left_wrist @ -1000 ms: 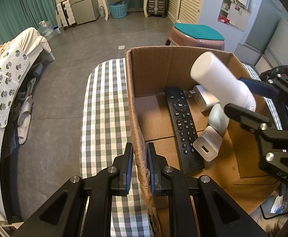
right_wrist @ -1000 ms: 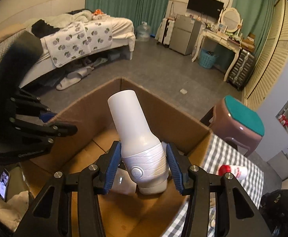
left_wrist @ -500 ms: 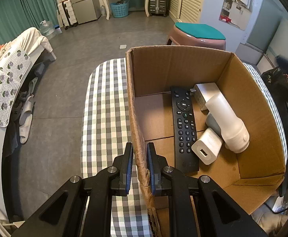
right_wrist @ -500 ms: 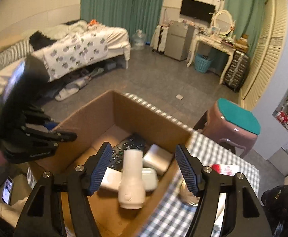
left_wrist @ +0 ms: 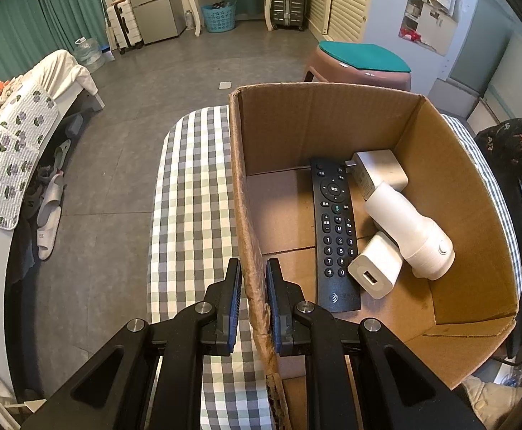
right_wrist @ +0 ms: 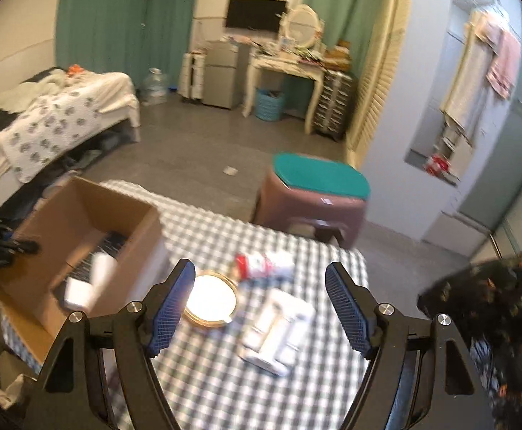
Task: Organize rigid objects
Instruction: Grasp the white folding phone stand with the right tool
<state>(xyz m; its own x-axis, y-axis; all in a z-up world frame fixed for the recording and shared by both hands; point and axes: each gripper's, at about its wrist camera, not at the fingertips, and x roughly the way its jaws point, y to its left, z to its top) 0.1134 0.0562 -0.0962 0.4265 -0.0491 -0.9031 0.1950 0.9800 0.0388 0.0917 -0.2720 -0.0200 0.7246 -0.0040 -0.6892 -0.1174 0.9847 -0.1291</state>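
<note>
left gripper clamped tight on near wall of cardboard box, on the checked table. white flashlight lies inside w/ black remote + 2 white chargers. right gripper jaws just been opening, nothing between, over gold-rimmed lid & white pack.

Open cardboard box holding black remote, white bottle, two chargers.

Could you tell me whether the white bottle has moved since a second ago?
Yes: the bottle dropped from above the box onto its floor, beside the remote.
</note>
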